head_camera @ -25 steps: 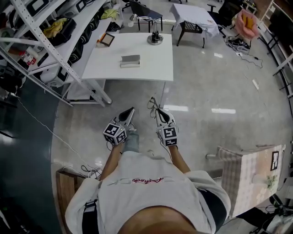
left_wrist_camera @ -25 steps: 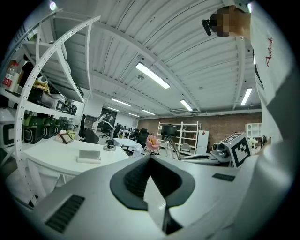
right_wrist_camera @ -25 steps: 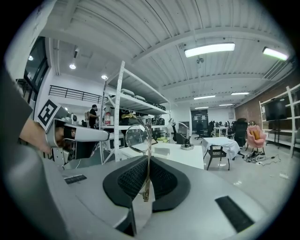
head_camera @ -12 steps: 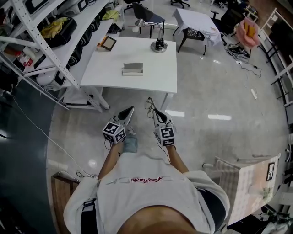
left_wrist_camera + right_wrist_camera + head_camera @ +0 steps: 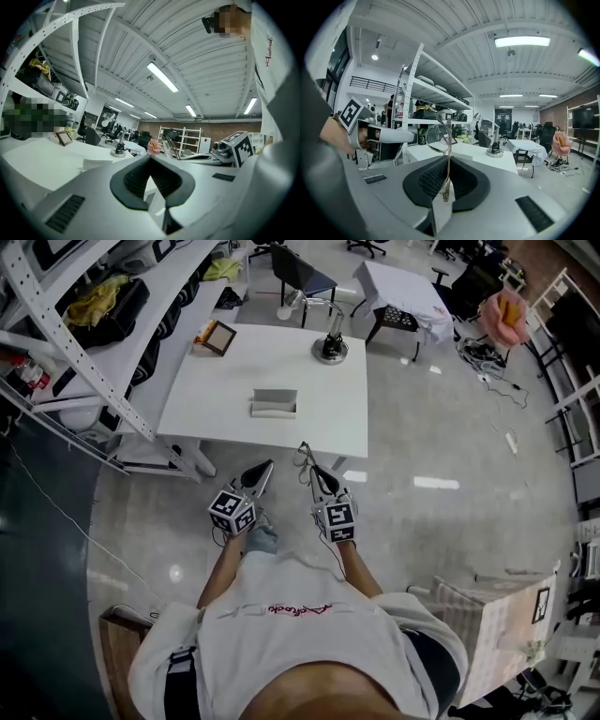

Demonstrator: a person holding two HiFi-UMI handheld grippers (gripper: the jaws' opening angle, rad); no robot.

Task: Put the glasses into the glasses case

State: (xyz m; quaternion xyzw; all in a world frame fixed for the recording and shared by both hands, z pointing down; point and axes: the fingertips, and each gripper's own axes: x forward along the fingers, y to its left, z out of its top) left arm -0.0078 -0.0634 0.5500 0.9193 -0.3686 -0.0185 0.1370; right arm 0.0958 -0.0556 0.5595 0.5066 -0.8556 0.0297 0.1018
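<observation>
Right gripper is clamped on the glasses. In the right gripper view the jaws are pinched together on a thin frame bar, and one round lens stands out past the tips, on the left of the bar. Left gripper has its jaws together with nothing between them; the left gripper view shows the pads meeting at the tip.

Glasses case sits on the white tabletop, roughly mid-table and nearer the front edge than the back. It is well apart from both grippers, with bare floor between. Both grippers are held in front of the person's chest, side by side and pointing toward the table.

Key relation: the case lies ahead of both grippers and a bit left of the right gripper's line. It is nearly straight ahead of the left gripper, so the left one is the nearer and better lined up. The case's long axis runs left to right in the head view, parallel to the table's near edge. Can't tell if the lid is up or shut; there is a grey upper part and a paler lower strip.

The glasses stick out forward past the right jaw tips, so their length as held runs roughly toward the table, across the case's long axis. Judgement: they will need turning to lie along the case. The empty left gripper looks placed to steady or open the case. A lamp base and a small frame stand farther back on the tabletop, clear of the case.
</observation>
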